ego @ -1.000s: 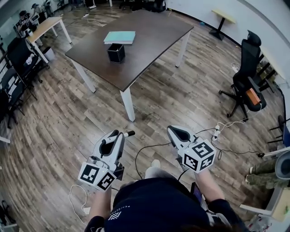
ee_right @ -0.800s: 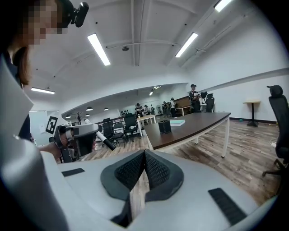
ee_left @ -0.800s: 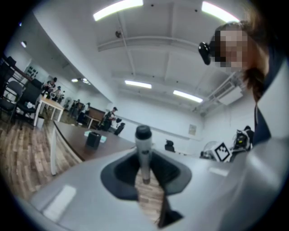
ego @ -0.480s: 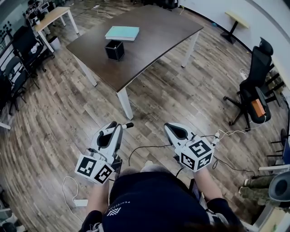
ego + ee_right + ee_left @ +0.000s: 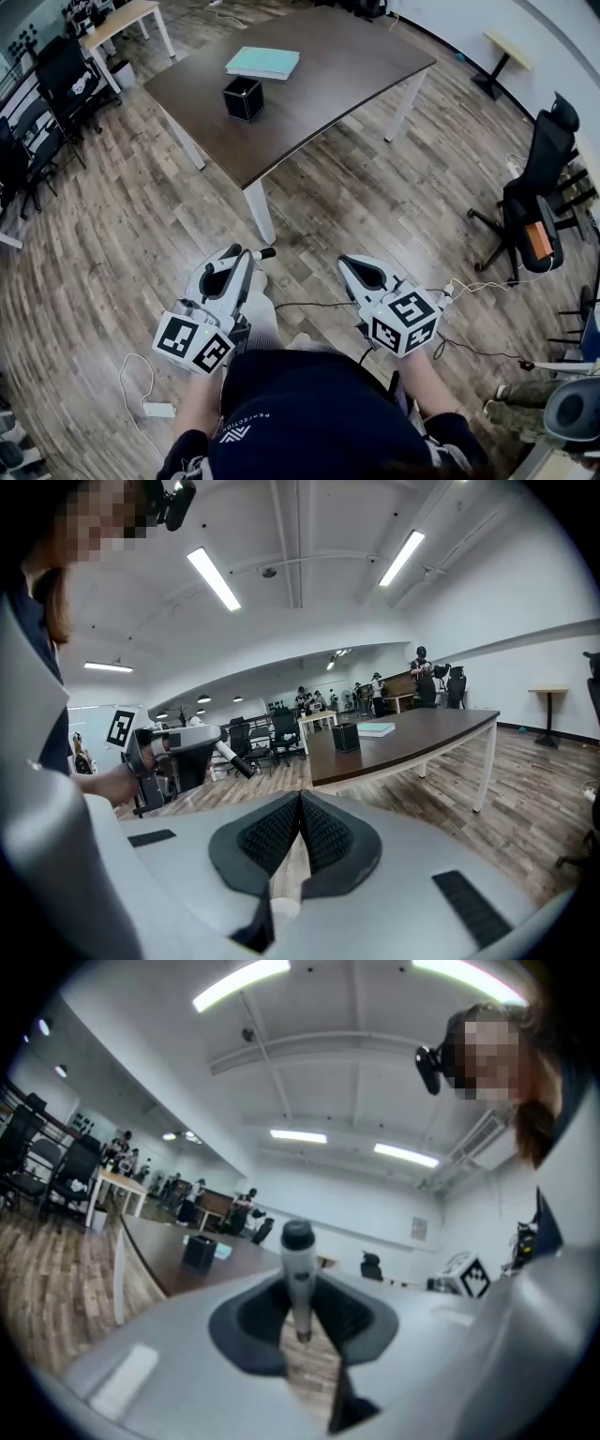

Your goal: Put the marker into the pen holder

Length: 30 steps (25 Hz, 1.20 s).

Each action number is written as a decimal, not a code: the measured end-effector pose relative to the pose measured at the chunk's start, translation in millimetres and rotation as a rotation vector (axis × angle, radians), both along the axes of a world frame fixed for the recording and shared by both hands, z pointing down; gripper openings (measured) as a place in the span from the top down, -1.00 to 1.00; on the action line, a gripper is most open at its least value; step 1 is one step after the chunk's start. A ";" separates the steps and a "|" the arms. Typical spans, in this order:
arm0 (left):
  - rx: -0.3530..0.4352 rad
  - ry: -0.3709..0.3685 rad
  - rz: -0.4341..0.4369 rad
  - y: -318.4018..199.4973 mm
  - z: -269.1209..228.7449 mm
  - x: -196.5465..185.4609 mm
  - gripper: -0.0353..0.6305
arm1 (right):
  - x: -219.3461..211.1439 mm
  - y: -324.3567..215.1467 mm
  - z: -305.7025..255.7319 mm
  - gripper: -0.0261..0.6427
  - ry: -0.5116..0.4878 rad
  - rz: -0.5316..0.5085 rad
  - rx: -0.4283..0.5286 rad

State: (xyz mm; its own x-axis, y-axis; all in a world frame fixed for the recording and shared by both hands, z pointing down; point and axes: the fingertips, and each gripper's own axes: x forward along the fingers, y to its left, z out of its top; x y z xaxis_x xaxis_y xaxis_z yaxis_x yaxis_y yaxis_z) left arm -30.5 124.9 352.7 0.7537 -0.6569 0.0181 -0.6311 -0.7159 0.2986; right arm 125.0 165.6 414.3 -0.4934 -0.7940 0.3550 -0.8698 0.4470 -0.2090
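A white marker with a black cap stands between the jaws of my left gripper, which is shut on it; in the head view the marker pokes out past the left gripper. My right gripper is shut with nothing in it, its pads meeting. The black square pen holder stands on the dark brown table, far ahead of both grippers, next to a teal book. The pen holder also shows in the right gripper view.
I stand on wooden floor, short of the table's white leg. A black office chair is at the right. Cables and a power strip lie on the floor. More chairs and a light desk stand at the left.
The table and pen holder have shifted slightly in the head view as the person steps forward. Both grippers keep their pose, the marker still held.
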 end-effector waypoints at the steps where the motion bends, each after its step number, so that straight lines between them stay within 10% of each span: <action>1: -0.002 -0.002 0.001 -3.4 1.4 0.7 0.71 | 0.7 -2.7 2.1 0.92 -0.002 0.003 -0.004; 30: 0.026 0.012 -0.013 -286.2 -6.8 4.8 0.71 | -5.3 -263.4 -6.2 0.92 0.022 0.001 -0.022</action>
State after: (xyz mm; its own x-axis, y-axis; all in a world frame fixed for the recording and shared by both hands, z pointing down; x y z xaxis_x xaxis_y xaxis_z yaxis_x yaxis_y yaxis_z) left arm -25.7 -161.3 345.9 0.7454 -0.6666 -0.0085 -0.6366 -0.7156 0.2876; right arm 119.7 -97.8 408.1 -0.4849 -0.7861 0.3833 -0.8745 0.4418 -0.2001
